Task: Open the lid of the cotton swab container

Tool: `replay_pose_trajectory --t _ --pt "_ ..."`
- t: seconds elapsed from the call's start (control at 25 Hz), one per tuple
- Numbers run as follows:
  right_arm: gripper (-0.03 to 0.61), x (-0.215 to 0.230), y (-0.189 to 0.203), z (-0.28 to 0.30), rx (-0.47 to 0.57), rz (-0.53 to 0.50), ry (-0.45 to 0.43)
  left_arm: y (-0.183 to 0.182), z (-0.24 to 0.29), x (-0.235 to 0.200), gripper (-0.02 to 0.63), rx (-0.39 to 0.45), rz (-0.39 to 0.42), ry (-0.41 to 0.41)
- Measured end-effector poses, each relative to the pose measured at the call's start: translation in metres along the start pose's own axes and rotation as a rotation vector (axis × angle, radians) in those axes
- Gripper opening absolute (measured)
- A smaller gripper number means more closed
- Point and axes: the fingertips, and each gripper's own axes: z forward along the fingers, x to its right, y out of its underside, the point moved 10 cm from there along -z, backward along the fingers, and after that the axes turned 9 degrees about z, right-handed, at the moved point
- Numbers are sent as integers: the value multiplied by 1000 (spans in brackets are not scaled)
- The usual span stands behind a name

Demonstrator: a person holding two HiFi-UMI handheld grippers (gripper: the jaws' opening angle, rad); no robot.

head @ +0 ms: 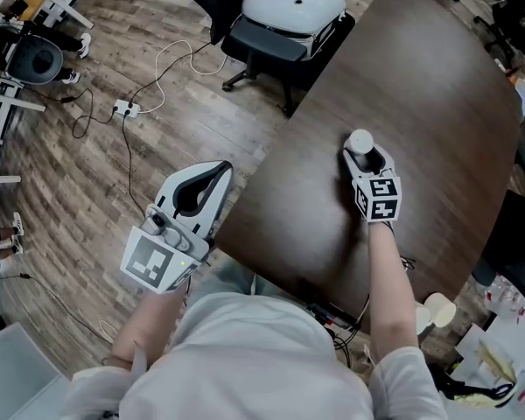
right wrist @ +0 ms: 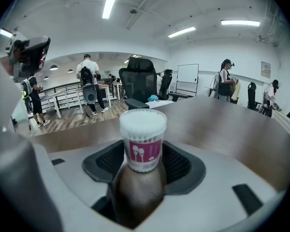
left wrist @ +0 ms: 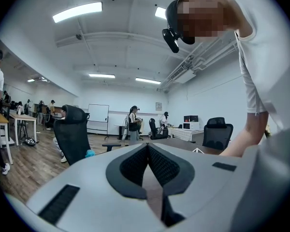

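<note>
Cotton swab container (head: 360,140) stands upright on the dark tabletop (head: 437,77), well in from every edge. Its lid (right wrist: 142,116) is seated on top with the white swab heads showing through it, so the opening has not begun. The right tool (head: 365,154) reaches in from the person's side and tilts down toward the tabletop. Its jaws are wide apart with the container's lower body standing between them; the pads (right wrist: 176,164) sit just beside the walls on either side, and I can make out no squeeze on the plastic. That low placement looks deliberate: taking the tub by its base and label band leaves the lid and rim clear above the jaws, and the tabletop underneath guards against tipping. The left tool (head: 215,175) is held well apart from all this, off the tabletop's near-left edge and over the wooden floor (head: 157,103), pointing roughly level with its jaws pressed together on nothing. My reading is that it is parked there on purpose — out of the right tool's way until the body is braced, and free afterwards to come in at the lid. A light, tall tub like this would likely skid or topple if pushed at the top before its base is held.
</note>
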Motion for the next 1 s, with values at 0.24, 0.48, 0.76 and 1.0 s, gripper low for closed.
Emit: replay_pose_trajectory --t 0.24,0.48,0.76,1.0 --pt "252 -11 -10 -13 21 8 -65 -4 0 0 12 26 -4 21" --pt "249 -30 -30 -44 97 42 -166 -12 -1 1 12 45 3 49" --pt "247 -59 -58 -92 190 32 -275 -25 -7 8 12 52 28 93" --pt "247 -86 -90 -134 254 -7 -335 -43 -9 14 12 47 61 149"
